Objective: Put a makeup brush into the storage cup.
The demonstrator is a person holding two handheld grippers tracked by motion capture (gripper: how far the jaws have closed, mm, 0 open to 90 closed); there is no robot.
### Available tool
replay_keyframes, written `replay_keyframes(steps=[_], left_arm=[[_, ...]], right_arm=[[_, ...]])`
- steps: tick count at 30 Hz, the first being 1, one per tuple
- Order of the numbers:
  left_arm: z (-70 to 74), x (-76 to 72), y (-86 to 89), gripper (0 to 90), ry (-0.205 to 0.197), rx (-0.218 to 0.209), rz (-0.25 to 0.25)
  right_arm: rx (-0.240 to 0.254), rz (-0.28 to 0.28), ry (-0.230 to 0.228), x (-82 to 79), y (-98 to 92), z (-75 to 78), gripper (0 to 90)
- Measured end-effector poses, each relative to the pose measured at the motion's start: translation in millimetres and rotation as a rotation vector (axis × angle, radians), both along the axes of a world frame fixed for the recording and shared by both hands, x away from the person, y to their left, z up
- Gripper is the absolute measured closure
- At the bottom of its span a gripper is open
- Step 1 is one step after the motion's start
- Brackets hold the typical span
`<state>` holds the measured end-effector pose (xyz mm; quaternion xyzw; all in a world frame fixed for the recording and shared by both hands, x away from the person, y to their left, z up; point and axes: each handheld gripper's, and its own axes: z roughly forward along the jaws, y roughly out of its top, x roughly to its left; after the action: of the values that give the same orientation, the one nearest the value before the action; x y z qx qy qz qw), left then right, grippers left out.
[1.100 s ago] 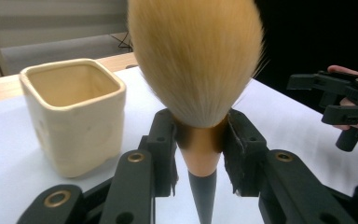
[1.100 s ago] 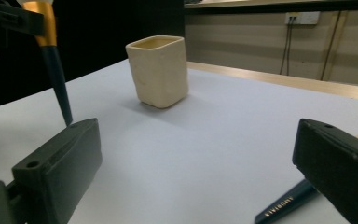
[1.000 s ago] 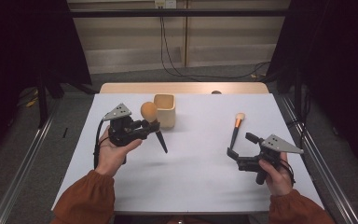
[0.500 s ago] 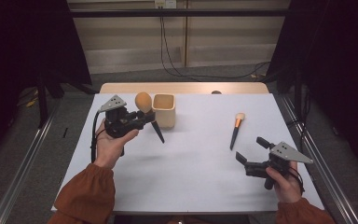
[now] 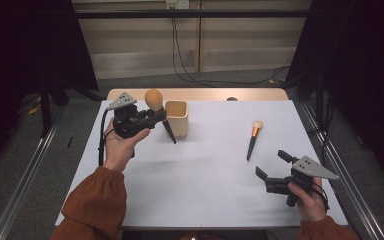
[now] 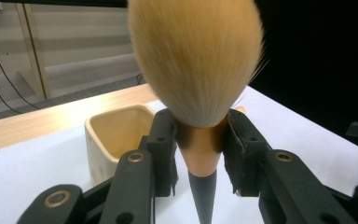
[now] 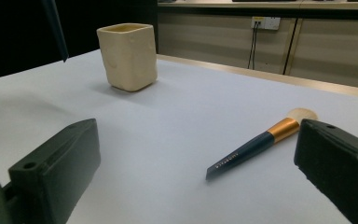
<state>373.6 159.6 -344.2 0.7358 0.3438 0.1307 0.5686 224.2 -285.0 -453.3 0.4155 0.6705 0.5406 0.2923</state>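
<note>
Tan-bristled big brush (image 5: 156, 106) clamped at its copper collar in the left gripper (image 5: 152, 117), lifted above the white table (image 5: 200, 185) just left of the cream cup (image 5: 176, 118), right gripper (image 5: 275, 169) near right, jaws wide apart and empty, small brush (image 5: 253, 138) lying just beyond it

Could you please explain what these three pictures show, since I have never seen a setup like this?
A person sits at a white-covered table and holds a black two-jaw gripper in each hand. One picture comes from a camera above the table; the other two come from cameras riding on the grippers, looking along their jaws. The left gripper is shut on a large powder brush with a tan bristle head, copper collar and dark handle, held up beside a cream square cup. The right gripper is open and holds nothing. A smaller brush with a dark blue handle and orange collar lies flat on the table ahead of it.
</note>
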Motion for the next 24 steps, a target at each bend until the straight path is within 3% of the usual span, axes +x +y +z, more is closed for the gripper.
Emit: replay_keyframes(steps=[4,10,18,24], left_arm=[[7.7,6.1,0.5,66.3,-0.008,0.002,0.012],[18.4,15.3,4.8,66.3,-0.016,-0.021,0.037],[34.5,28.3,8.6,66.3,-0.043,-0.023,0.07],[39.6,37.2,9.4,66.3,-0.058,-0.034,0.087]], right_arm=[[-0.002,-0.017,0.0,0.5,-1.3,0.7,0.2],[-0.016,0.005,-0.015,0.2,-4.4,2.6,0.4],[0.012,-0.018,-0.045,0.9,-5.0,2.4,0.3],[0.021,-0.023,-0.023,1.9,-6.0,1.2,0.3]])
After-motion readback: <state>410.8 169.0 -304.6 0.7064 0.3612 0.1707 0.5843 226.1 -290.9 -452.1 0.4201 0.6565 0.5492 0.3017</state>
